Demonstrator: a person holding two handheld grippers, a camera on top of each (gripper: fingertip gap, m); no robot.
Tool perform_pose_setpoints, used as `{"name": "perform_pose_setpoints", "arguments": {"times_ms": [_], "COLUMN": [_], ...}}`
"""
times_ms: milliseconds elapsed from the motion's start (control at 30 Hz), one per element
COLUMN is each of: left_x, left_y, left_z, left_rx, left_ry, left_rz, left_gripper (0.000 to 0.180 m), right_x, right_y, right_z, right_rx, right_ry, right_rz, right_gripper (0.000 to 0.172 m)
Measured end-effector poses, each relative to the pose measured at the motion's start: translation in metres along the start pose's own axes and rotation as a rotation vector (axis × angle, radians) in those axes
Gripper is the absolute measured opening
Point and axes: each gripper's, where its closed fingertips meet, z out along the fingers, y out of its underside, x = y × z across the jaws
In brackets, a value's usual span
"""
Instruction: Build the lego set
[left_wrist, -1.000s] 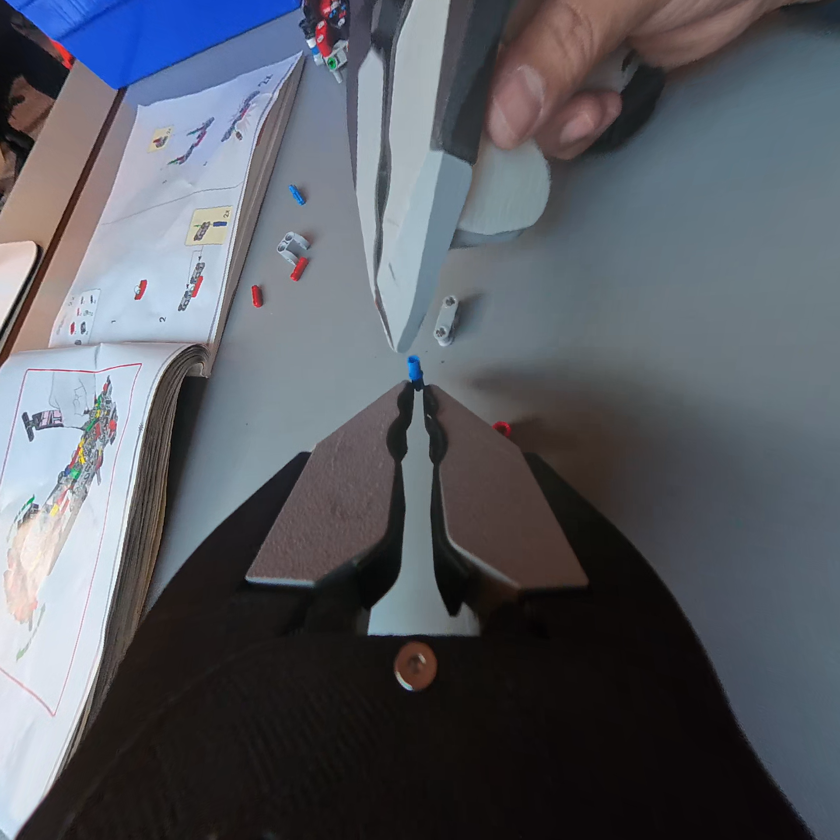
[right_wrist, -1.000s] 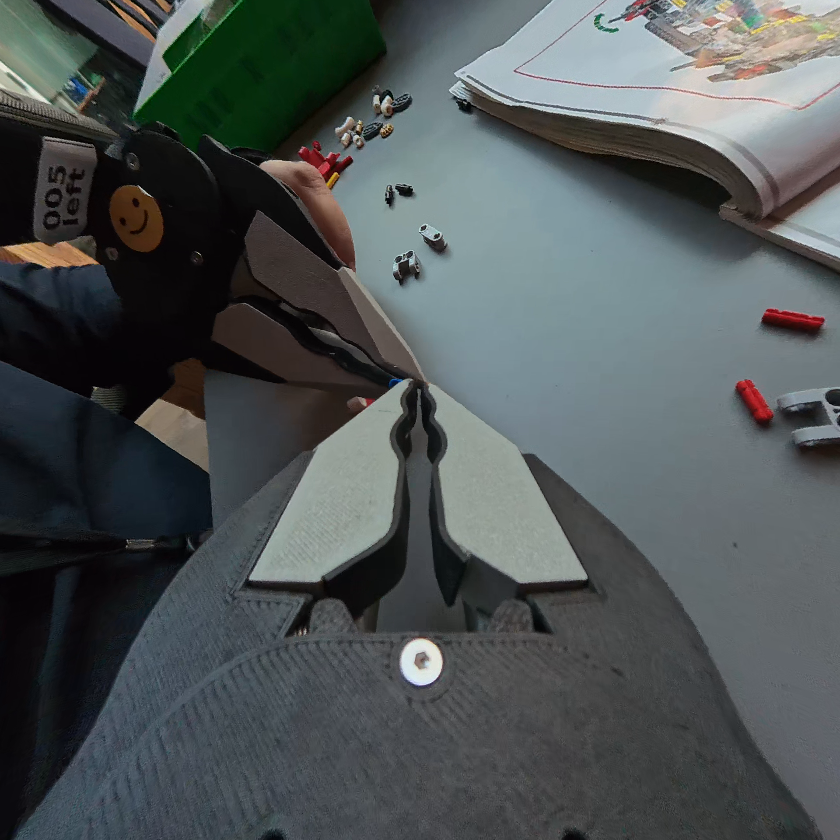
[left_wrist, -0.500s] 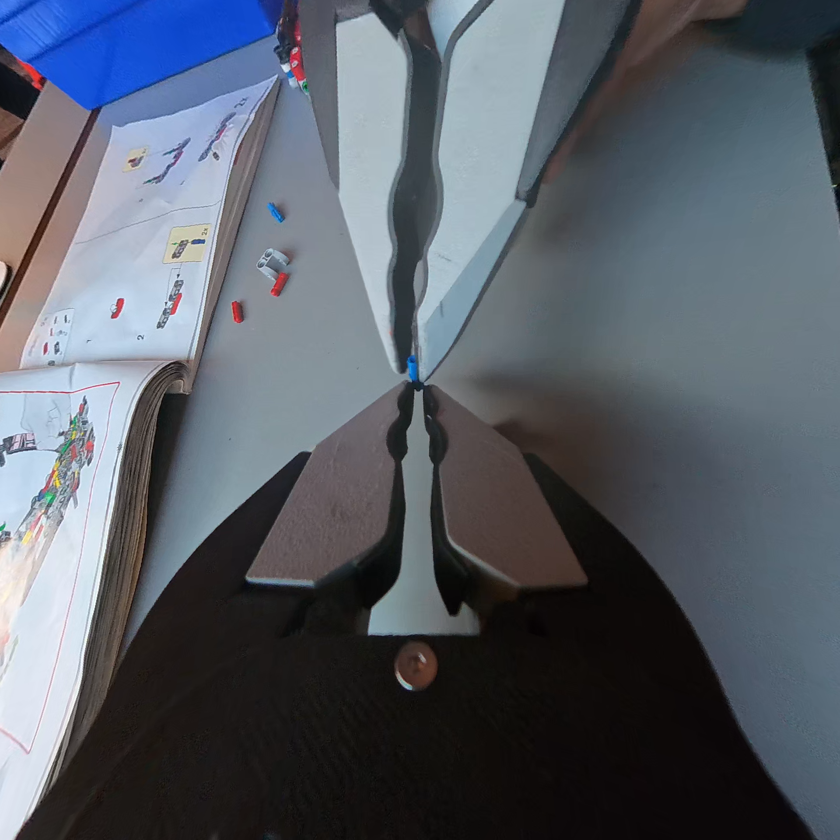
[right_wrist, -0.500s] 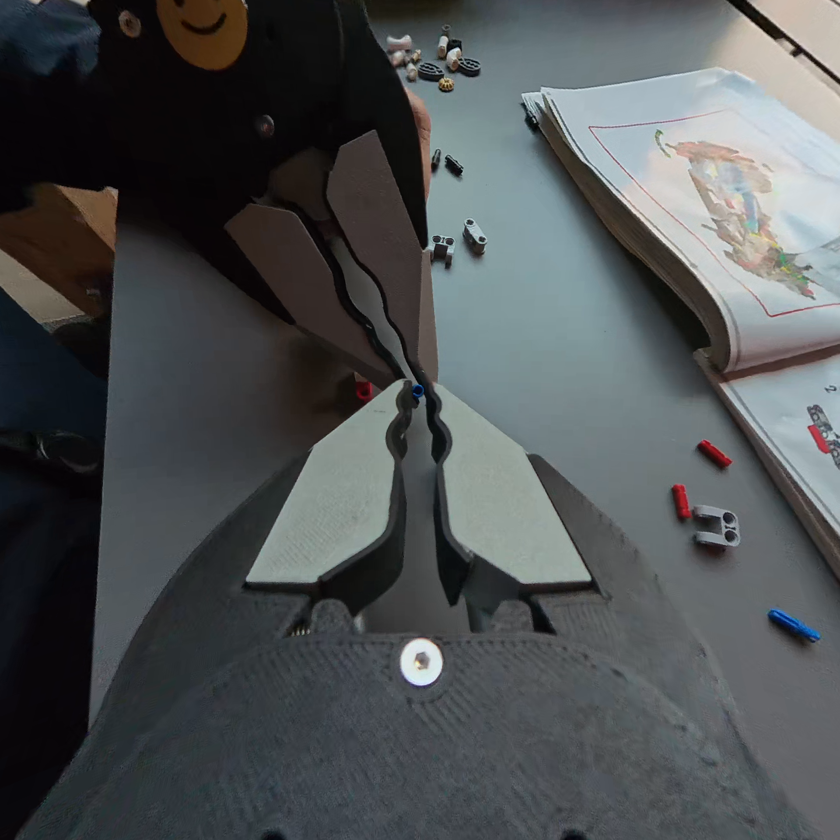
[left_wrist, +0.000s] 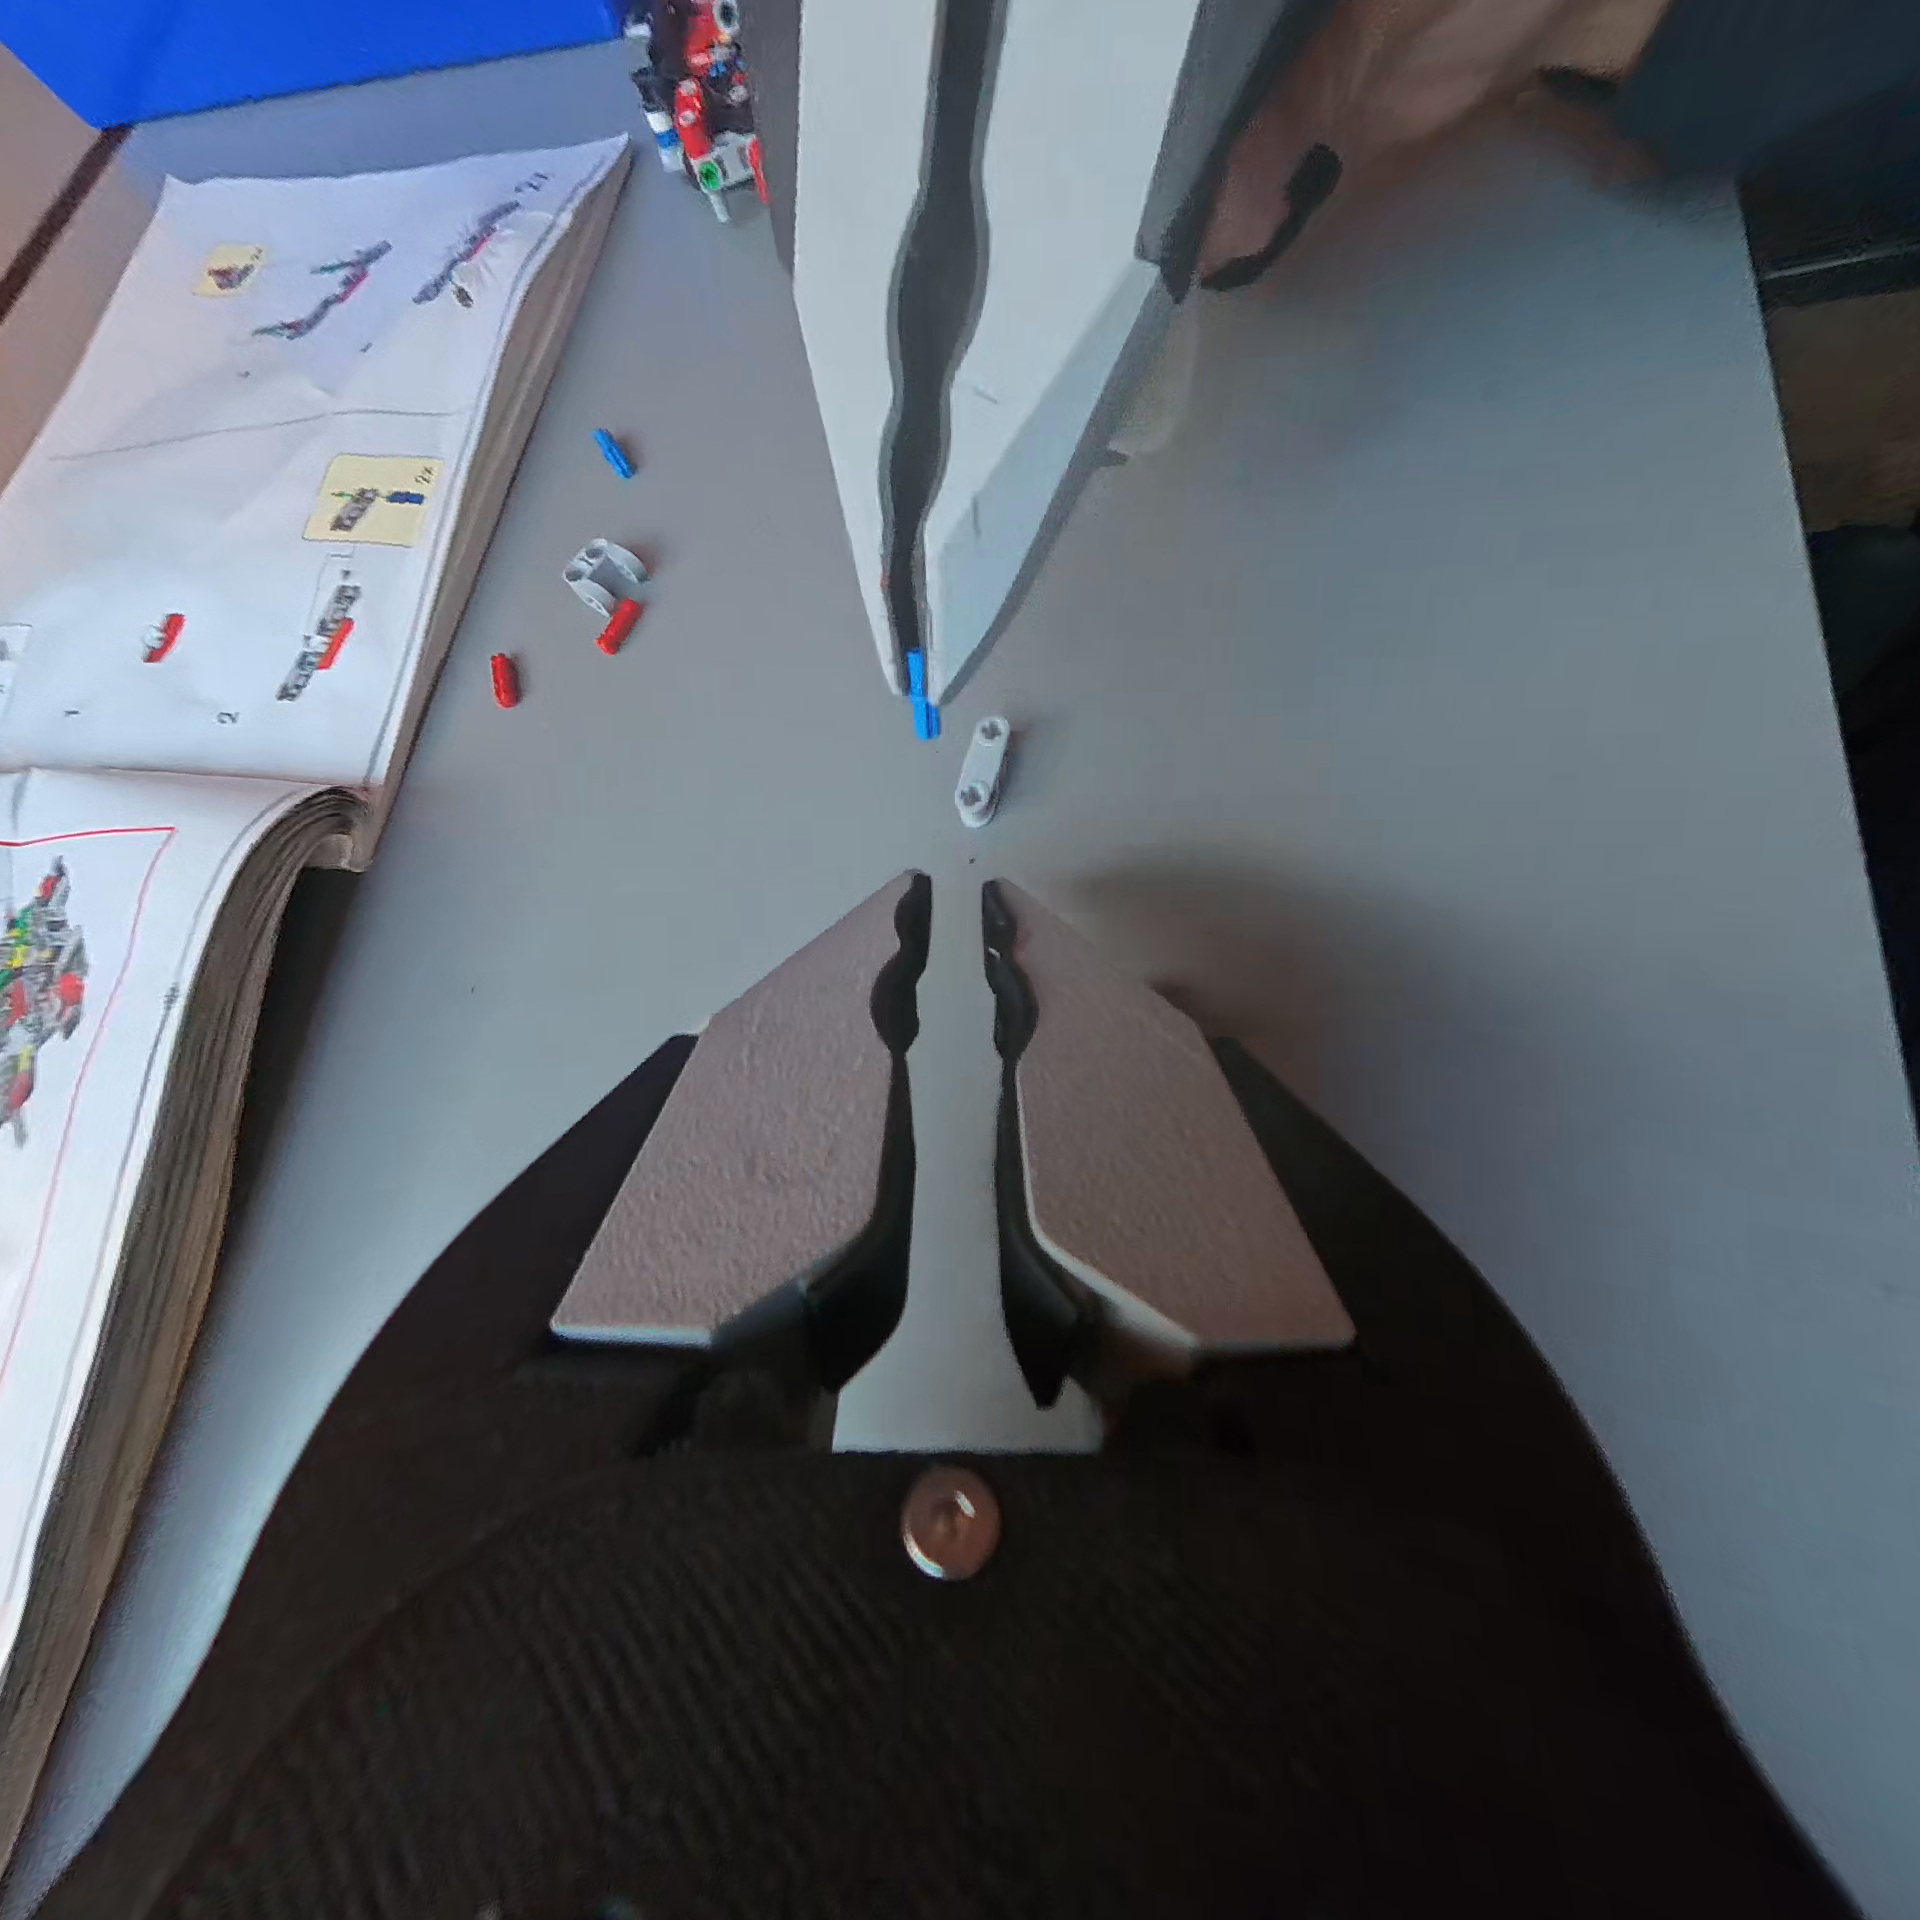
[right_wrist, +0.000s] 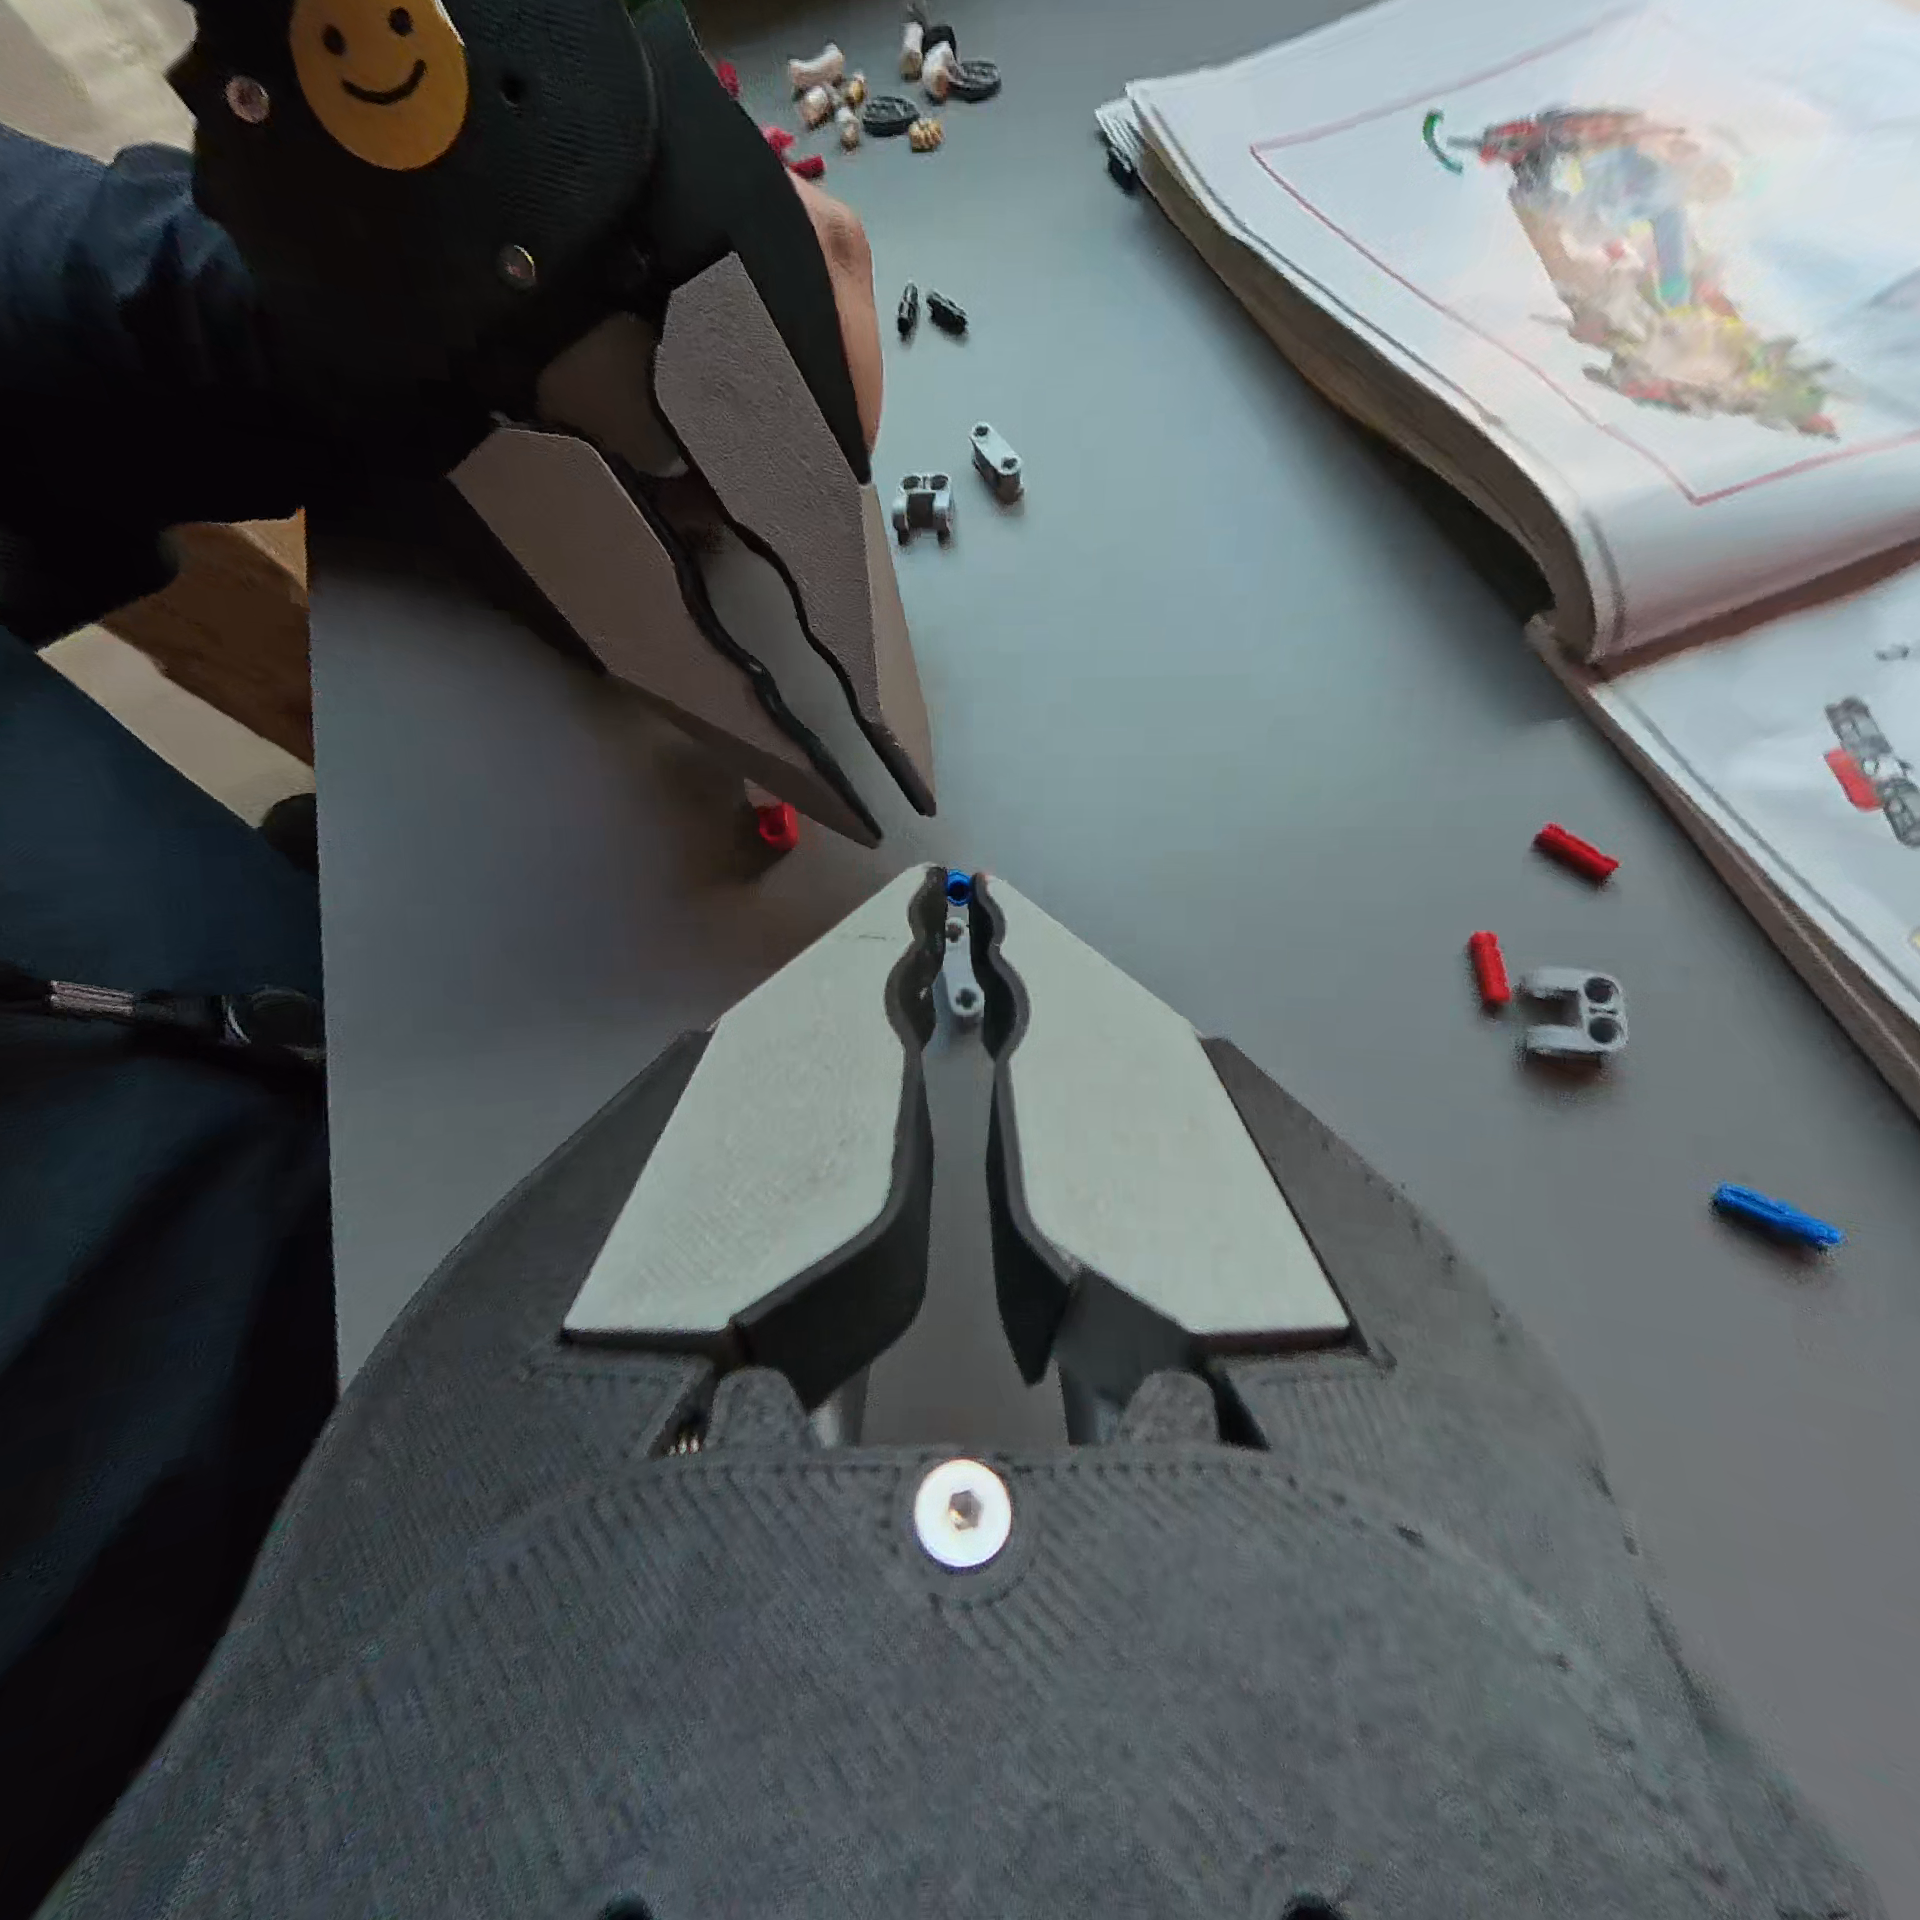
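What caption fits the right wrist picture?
Right gripper pinches a blue pin at its tips; open left gripper opposite.

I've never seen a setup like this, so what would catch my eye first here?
Two hand-held grippers meet tip to tip over a grey table. The right gripper pinches a tiny blue pin; the left gripper, just opposite, is open and holds nothing. A thick open instruction booklet lies alongside, with small red and grey parts scattered nearby.

Grippers: 2, left gripper (left_wrist: 954, 885), right gripper (right_wrist: 957, 885).
Blue pins: 2. One (right_wrist: 957, 886) at right gripper's tips, one (right_wrist: 1777, 1219) loose at 4 o'clock.
Red pins: 3 in right view (right_wrist: 1575, 854), (right_wrist: 1488, 968), (right_wrist: 774, 823).
Grey connectors: 4 (right_wrist: 1571, 1013), (right_wrist: 923, 507), (right_wrist: 997, 462), (right_wrist: 961, 987).
Manuals: 1, open (right_wrist: 1558, 312), 1 o'clock.
Black pins: 2 (right_wrist: 930, 310).
Small-parts pile, 12 o'clock (right_wrist: 894, 88): count unclear.
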Motion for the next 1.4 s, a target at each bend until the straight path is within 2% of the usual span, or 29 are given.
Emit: {"name": "perform_pose_setpoints", "arguments": {"times_ms": [200, 500, 667, 967, 1400], "left_x": [0.002, 0.005, 0.007, 0.010, 0.010], "left_y": [0.001, -0.016, -0.011, -0.012, -0.012], "left_z": [0.013, 0.028, 0.036, 0.036, 0.037], "left_rx": [-0.074, -0.088, -0.128, -0.074, -0.074], "left_ry": [0.123, 0.255, 0.281, 0.343, 0.320], "left_rz": [-0.041, -0.009, 0.014, -0.055, -0.030], "left_gripper": [0.009, 0.013, 0.007, 0.006, 0.006], "right_x": [0.004, 0.003, 0.004, 0.003, 0.003], "right_y": [0.009, 0.019, 0.024, 0.027, 0.031], "right_z": [-0.002, -0.006, -0.007, -0.003, -0.001], "right_rx": [-0.115, -0.134, -0.145, -0.177, -0.319], "right_ry": [-0.027, -0.069, -0.061, -0.060, -0.007], "right_rz": [0.032, 0.103, 0.087, 0.024, -0.095], "right_gripper": [0.001, 0.001, 0.001, 0.001, 0.002]}}
